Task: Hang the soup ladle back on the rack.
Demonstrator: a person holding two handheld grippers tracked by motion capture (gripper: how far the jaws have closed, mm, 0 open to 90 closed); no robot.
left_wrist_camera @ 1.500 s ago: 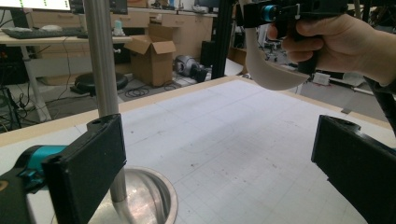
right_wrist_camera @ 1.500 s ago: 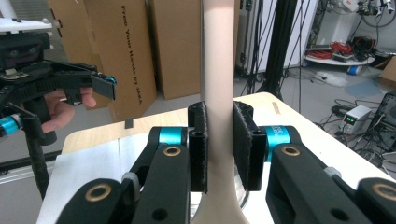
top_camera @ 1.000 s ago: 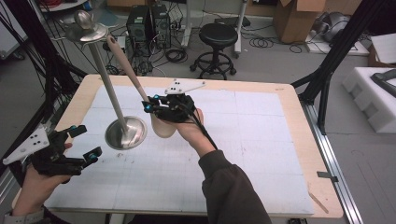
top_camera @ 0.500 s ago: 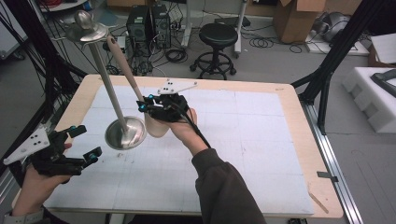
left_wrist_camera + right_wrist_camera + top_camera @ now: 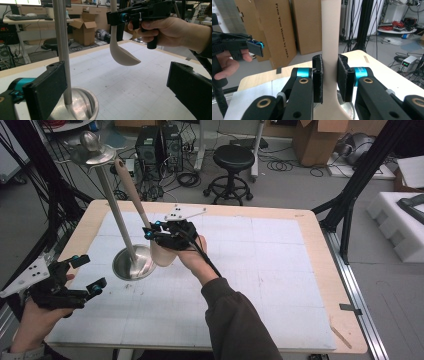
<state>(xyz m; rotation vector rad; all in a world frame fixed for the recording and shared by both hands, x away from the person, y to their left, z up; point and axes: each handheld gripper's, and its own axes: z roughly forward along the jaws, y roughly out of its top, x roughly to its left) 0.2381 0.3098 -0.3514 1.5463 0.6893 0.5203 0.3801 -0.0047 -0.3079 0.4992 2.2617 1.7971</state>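
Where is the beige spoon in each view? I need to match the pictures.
High view: spoon left of centre, handle slanting up, in the right gripper.
Left gripper view: top centre, bowl hanging over the table.
Right gripper view: centre, handle between the pads.
Shared landmark: steel stand beside it.

A beige spoon (image 5: 329, 50) is seen between the black pads of the right gripper (image 5: 329, 77) with blue joints, a shiny silver stand (image 5: 132, 262) beside it, above a white gridded table (image 5: 260, 270).
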